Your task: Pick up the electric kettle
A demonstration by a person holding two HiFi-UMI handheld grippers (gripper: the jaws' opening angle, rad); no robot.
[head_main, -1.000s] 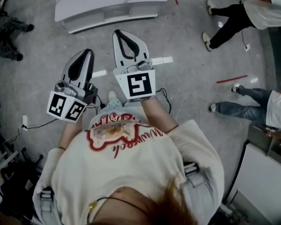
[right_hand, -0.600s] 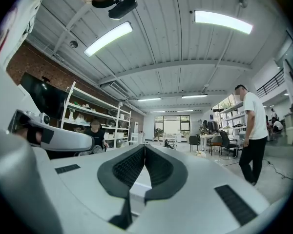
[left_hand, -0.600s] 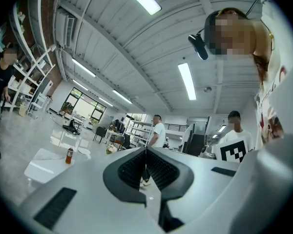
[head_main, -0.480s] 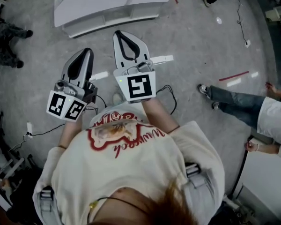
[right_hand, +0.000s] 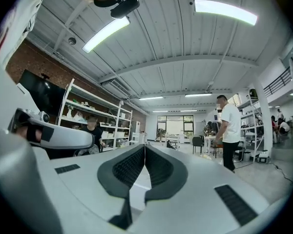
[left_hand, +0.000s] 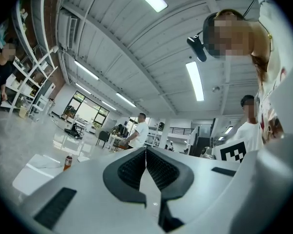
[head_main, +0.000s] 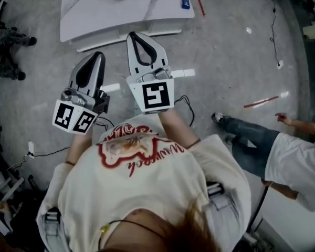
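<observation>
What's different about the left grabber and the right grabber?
The right gripper pokes farther forward, its tip at the white table's edge in the head view; the left gripper sits farther back. The left gripper is turned so two marker squares show; the right gripper shows one. Both have their jaws shut, with nothing between them.

hand-held gripper point(right_hand: 145, 150): jaws together, empty | person point(right_hand: 230, 130) standing right | shelves point(right_hand: 95, 116) left
</observation>
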